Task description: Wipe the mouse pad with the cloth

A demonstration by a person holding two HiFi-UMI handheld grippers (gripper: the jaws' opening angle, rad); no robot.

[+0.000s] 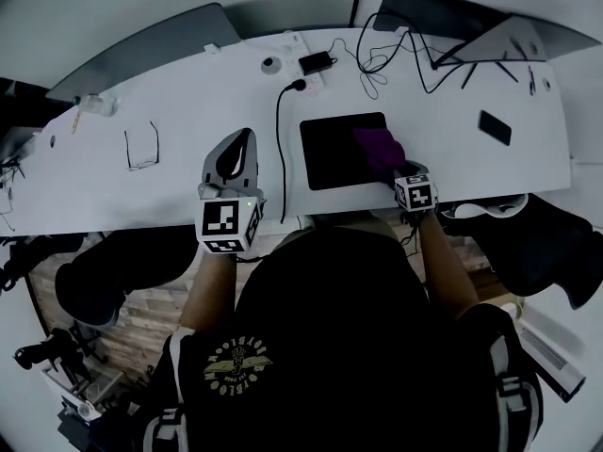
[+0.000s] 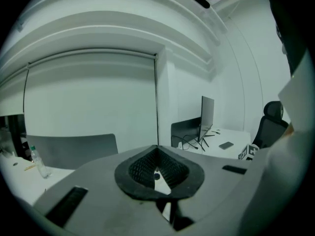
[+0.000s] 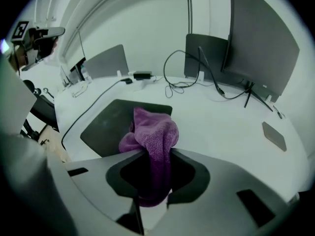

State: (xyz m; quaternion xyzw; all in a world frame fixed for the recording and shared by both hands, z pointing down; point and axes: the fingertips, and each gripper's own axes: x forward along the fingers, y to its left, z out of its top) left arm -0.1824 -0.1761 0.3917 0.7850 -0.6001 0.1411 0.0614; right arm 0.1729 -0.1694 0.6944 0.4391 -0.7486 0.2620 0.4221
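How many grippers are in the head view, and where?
2. The left gripper is at the front of the desk, left of the mouse pad; the right gripper is at the pad's right side, gripping the cloth.

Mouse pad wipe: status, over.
Right gripper shut on cloth, cloth on right side of mouse pad. Left gripper shut, empty, off the pad. Nothing else on pad.

head view overhead; right gripper view low over the same desk (image 1: 217, 92)
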